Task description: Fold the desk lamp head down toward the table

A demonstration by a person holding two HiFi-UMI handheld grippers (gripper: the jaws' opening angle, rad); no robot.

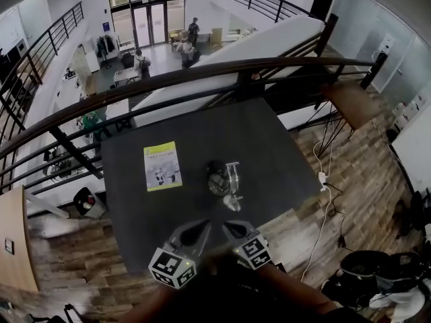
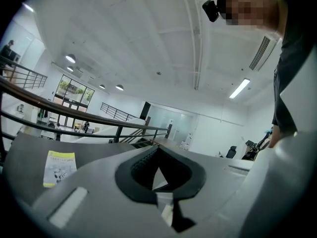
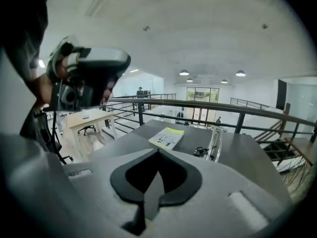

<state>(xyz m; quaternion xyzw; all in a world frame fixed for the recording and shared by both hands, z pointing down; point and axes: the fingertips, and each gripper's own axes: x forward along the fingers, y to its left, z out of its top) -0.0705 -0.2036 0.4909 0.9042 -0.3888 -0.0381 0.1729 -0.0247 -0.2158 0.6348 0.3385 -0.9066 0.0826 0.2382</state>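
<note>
Head view: desk lamp [image 1: 231,182] is seen mid table [image 1: 135,200], at 12 o'clock from both grippers, well apart. Left gripper [image 1: 205,225] and right gripper [image 1: 226,226] jaws are pressed together, empty. Lamp could be tipped if pushed with base unbraced.

Clock dirs as in head view, 12 = away from the person. Approx at ctr of tabletop [image 1: 269,140]: desk lamp [image 1: 227,182], standing. At 9 o'clock of it, well apart, booklet [image 1: 162,166] lies flat on the tabletop. At 6 o'clock of the lamp, over the near edge, left gripper [image 1: 200,227] & right gripper [image 1: 231,229] side by side, apart from the lamp; left one at 9 of the right. Behind the far edge, at 12, railing [image 1: 202,73] runs across. Off the tabletop at 3 o'clock, power strip [image 1: 322,179] w/ cable on the floor [image 1: 363,180]. At 2 o'clock, second table [image 1: 351,103].
</note>
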